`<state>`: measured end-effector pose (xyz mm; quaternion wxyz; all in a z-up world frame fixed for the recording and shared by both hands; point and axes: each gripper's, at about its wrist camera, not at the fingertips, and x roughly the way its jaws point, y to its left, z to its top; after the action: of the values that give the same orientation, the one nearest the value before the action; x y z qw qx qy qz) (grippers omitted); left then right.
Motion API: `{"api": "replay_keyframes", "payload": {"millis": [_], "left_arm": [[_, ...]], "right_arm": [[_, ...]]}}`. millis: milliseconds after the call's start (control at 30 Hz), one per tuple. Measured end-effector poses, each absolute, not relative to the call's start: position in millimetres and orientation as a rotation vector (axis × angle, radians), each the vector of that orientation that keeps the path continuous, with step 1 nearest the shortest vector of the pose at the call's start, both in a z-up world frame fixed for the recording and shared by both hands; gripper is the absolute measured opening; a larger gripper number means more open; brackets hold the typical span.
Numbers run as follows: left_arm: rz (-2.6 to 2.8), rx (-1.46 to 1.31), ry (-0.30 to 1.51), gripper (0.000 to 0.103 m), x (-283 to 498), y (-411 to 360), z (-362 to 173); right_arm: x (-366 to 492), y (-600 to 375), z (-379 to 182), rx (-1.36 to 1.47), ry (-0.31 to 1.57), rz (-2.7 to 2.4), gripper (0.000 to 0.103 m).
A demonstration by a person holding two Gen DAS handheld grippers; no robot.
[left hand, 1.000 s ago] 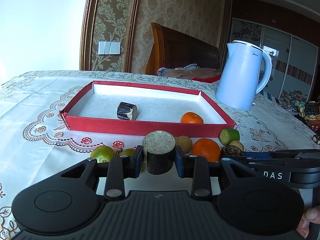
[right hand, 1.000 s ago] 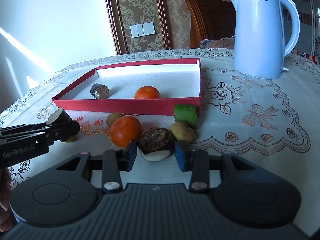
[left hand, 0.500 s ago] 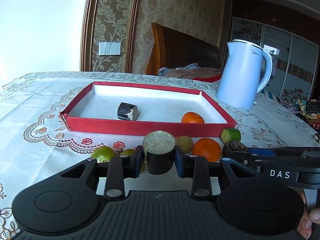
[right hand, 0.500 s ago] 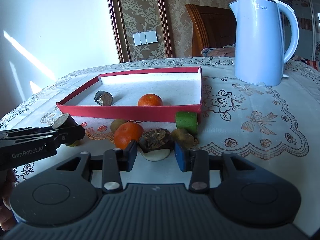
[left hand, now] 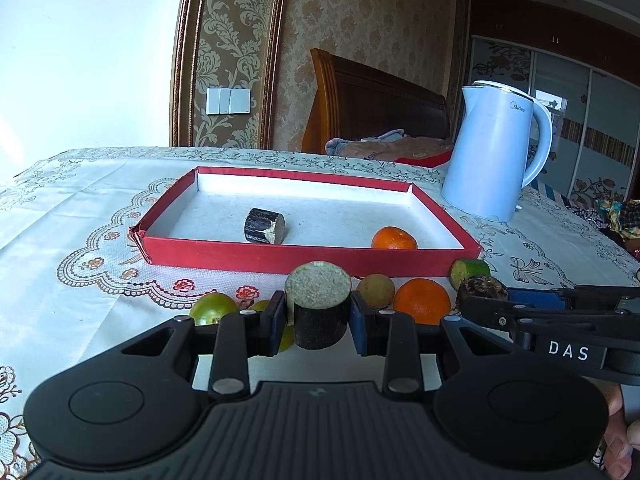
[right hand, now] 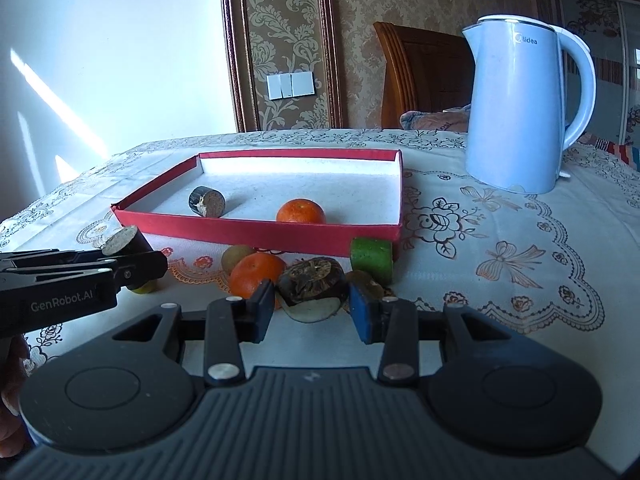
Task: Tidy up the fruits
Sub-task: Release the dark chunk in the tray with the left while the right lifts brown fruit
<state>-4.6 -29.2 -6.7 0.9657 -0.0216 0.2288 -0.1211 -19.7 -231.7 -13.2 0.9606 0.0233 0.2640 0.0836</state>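
Observation:
My left gripper (left hand: 319, 322) is shut on a dark cylinder-shaped fruit piece (left hand: 319, 304) with a pale cut top, held above the table in front of the red tray (left hand: 256, 255). My right gripper (right hand: 312, 307) is shut on a dark brown wrinkled fruit half (right hand: 312, 286), lifted just off the cloth. The tray holds a dark cylinder piece (left hand: 264, 226) and an orange (left hand: 394, 239). In front of the tray lie another orange (left hand: 422, 300), a brownish round fruit (left hand: 376, 290), a green cut piece (right hand: 371, 255) and green fruits (left hand: 212, 308).
A pale blue electric kettle (left hand: 494, 152) stands on the table right of the tray, also in the right wrist view (right hand: 520, 116). A lace-patterned white tablecloth (right hand: 500, 240) covers the table. A wooden headboard (left hand: 376, 104) stands behind it.
Both grippers have risen and drawn back slightly with their fruit held. The right gripper's fruit half has lifted off the cloth.

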Motion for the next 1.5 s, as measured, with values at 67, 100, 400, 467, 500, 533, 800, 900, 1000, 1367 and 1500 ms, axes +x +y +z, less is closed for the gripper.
{"api": "replay_keyframes", "payload": {"millis": [67, 100, 400, 467, 500, 533, 800, 900, 1000, 1367, 1500], "left_arm": [[-0.239, -0.037, 0.461, 0.032, -5, -30, -7], [-0.234, -0.035, 0.460, 0.032, -5, -30, -7], [-0.173, -0.028, 0.458, 0.032, -5, -29, -7], [-0.164, -0.033, 0.460, 0.032, -5, -28, -7], [-0.158, -0.034, 0.461, 0.032, -5, -28, -7], [-0.154, -0.037, 0.463, 0.032, -5, -27, -7], [-0.152, -0.043, 0.402, 0.032, -9, -25, 3], [-0.161, -0.039, 0.375, 0.032, -7, -28, 13], [-0.143, -0.025, 0.369, 0.032, 6, -33, 22], [-0.142, -0.050, 0.458, 0.032, 79, -51, 39], [-0.151, -0.033, 0.513, 0.032, 100, -63, 32]], "right_arm": [[-19, -229, -12, 0.035, 0.528, 0.162, 0.038], [-18, -228, -10, 0.027, 0.522, 0.160, 0.038], [-11, -216, 2, 0.004, 0.480, 0.175, 0.038], [-9, -215, 4, 0.006, 0.476, 0.176, 0.038], [-7, -216, 5, 0.008, 0.476, 0.177, 0.038], [-5, -215, 5, 0.008, 0.475, 0.177, 0.038], [4, -218, 7, 0.013, 0.466, 0.173, 0.038], [10, -222, 9, 0.015, 0.462, 0.171, 0.038], [19, -226, 13, 0.005, 0.455, 0.161, 0.038], [57, -249, 15, 0.034, 0.508, 0.159, 0.038], [67, -253, 9, 0.057, 0.532, 0.168, 0.038]]}}
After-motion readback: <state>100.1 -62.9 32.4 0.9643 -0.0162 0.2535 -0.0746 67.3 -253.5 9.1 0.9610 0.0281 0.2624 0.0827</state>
